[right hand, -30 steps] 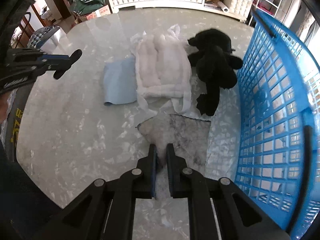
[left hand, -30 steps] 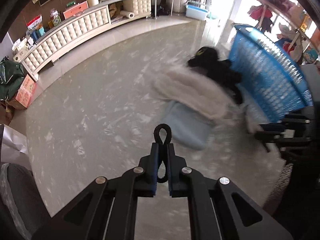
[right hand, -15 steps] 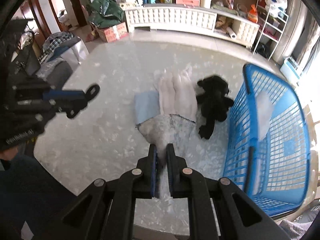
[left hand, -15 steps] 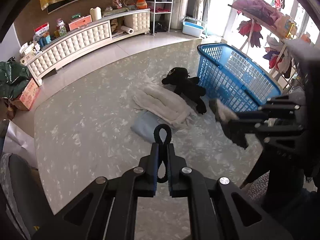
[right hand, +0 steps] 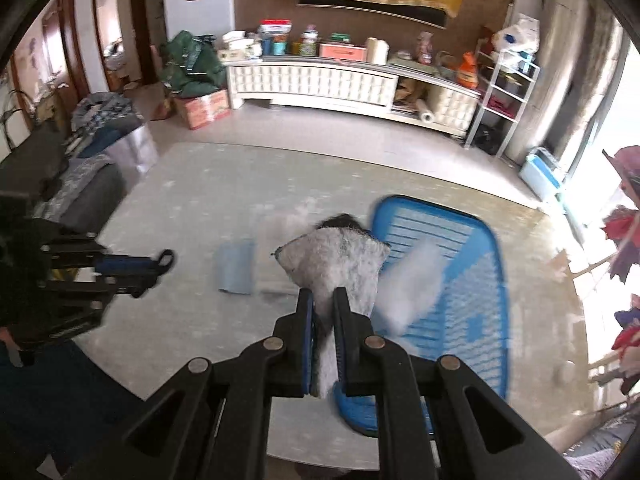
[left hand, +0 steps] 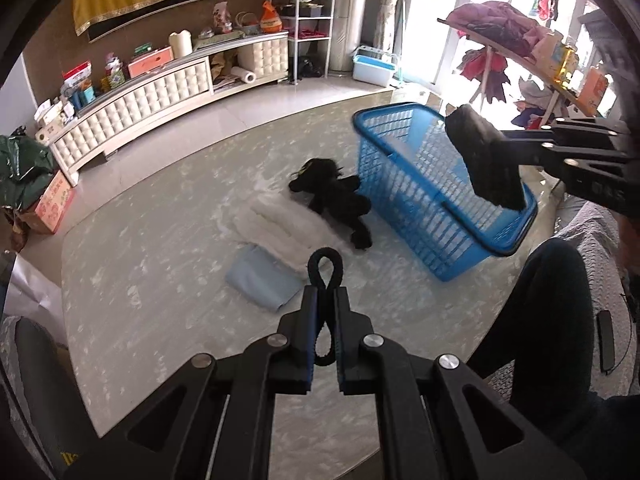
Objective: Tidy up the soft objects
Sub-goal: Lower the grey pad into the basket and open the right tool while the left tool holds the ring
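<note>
My right gripper [right hand: 323, 300] is shut on a grey fuzzy cloth [right hand: 340, 258] and holds it high above the blue basket [right hand: 452, 280]; the cloth also shows dark in the left wrist view [left hand: 486, 164], hanging over the basket [left hand: 404, 184]. My left gripper [left hand: 325, 296] is shut on a black hair tie [left hand: 325, 268], raised above the table. On the table lie a black plush toy [left hand: 332, 196], a folded white fluffy cloth [left hand: 280, 224] and a folded light blue cloth [left hand: 264, 280]. A white soft item [right hand: 412, 280] lies in the basket.
The round marble table [left hand: 160, 280] holds everything. A white cabinet [left hand: 160, 96] runs along the far wall. A green bag [right hand: 192, 64] and a cardboard box [right hand: 202, 108] stand on the floor. A clothes rack [left hand: 516, 44] stands at right.
My right gripper has lifted the grey cloth off the table and carried it over the blue basket. My left gripper has pulled up and back with the hair tie.
</note>
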Action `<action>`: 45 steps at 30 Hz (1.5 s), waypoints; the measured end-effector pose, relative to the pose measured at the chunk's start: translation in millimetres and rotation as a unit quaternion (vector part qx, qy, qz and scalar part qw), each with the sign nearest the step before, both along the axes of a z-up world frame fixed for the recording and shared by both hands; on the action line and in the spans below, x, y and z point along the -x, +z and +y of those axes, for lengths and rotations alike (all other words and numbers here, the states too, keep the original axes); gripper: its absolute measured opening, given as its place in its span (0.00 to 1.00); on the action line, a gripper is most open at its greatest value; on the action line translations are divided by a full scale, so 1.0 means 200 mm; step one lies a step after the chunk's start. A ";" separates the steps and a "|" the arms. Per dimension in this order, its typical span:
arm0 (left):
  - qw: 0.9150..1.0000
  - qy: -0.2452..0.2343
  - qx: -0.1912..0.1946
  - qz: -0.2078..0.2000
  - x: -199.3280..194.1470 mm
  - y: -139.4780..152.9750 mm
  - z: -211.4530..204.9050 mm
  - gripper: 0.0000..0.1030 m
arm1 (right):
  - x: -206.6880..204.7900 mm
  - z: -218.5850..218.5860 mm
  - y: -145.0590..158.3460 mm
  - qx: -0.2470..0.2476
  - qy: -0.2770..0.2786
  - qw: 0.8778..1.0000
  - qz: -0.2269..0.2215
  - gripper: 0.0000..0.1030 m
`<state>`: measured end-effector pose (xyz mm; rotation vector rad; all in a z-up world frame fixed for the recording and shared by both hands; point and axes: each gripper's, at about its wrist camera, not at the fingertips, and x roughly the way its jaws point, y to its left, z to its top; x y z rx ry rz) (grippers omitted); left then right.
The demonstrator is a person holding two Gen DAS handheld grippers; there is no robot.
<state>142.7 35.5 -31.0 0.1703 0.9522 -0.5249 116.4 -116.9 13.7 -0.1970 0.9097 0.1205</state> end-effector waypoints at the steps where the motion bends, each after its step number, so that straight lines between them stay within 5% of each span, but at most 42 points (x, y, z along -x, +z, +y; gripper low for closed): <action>1: 1.000 -0.003 0.002 -0.001 0.00 0.00 -0.02 0.06 | 0.00 -0.05 -0.01 0.007 -0.008 1.000 0.003 0.09; 18: 1.000 -0.017 0.008 0.023 -0.11 -0.06 -0.18 0.06 | -0.21 -0.45 -0.51 0.041 -0.074 0.989 0.123 0.09; 33: 0.999 -0.013 0.000 0.035 -0.13 -0.10 -0.20 0.06 | -0.29 -0.56 -0.66 0.039 -0.097 0.979 0.176 0.12; 42: 0.999 -0.018 -0.009 0.025 -0.12 -0.04 -0.28 0.06 | -0.24 -0.61 -0.60 0.003 -0.087 0.984 0.156 0.51; 45: 0.999 -0.023 -0.012 0.022 -0.12 -0.01 -0.34 0.06 | -0.20 -0.59 -0.54 -0.006 -0.077 0.988 0.137 0.76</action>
